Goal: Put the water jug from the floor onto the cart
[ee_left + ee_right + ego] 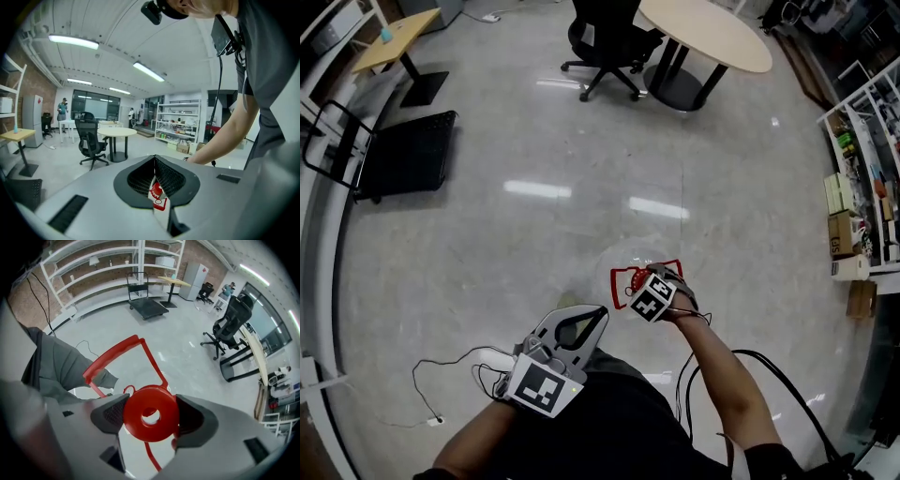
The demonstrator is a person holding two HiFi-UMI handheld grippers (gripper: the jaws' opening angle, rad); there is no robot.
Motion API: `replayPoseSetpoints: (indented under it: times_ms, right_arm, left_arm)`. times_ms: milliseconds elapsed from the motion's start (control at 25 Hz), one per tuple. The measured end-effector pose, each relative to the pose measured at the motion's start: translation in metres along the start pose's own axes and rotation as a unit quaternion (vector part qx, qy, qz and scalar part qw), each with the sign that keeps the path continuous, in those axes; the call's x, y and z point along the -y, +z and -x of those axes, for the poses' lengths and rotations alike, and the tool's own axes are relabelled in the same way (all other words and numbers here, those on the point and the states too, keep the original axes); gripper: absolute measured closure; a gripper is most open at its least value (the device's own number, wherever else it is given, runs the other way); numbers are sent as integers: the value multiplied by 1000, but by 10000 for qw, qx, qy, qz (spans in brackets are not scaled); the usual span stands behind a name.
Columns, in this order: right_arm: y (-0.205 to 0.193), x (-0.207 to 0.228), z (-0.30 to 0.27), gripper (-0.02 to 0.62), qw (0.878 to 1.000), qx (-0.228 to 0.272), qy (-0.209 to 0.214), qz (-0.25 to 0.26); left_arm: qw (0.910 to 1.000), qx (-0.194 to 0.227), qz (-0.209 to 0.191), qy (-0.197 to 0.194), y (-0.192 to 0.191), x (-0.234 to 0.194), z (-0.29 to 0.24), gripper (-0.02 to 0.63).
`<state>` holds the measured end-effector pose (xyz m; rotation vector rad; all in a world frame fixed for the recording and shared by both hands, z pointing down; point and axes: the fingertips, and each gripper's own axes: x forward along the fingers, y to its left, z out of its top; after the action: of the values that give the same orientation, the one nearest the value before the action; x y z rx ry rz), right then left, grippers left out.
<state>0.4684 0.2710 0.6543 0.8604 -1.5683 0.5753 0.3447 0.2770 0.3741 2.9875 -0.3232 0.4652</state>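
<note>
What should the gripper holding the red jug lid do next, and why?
Probably lift and carry toward the black cart: the right gripper is clamped on the red cap, and the cart sits far across the floor.

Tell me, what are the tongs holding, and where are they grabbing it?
The right tongs are clamped on the water jug at its red cap. The left tongs are shut and seem to hold nothing.

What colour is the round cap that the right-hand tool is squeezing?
The cap is red, matching the carry handle. It shows best in the right gripper view.
</note>
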Motion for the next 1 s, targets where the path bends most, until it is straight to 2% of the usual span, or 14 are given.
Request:
replayPoseSetpoints:
  times_ms: [200,360,520,760,1000]
  right_arm:
    - [51,-29,2,304,9983,34,246,535]
    - [122,-53,-6,304,9949,38,413,920]
    - [218,-86,-21,304,9904,56,471,1296]
    - [383,-137,-42,303,9855,172,355,1648]
    - [537,-163,-39,304,9792,517,374,1925]
  left_arm:
    - [9980,49,141,613,-6,-24,45,601]
    - [9924,198,295,1176,-16,-73,101,601]
    - [9868,282,398,1541,-39,-143,165,601]
    - [9849,226,303,1687,-65,-268,270,603]
    - [9794,285,338,1968,-63,-369,346,601]
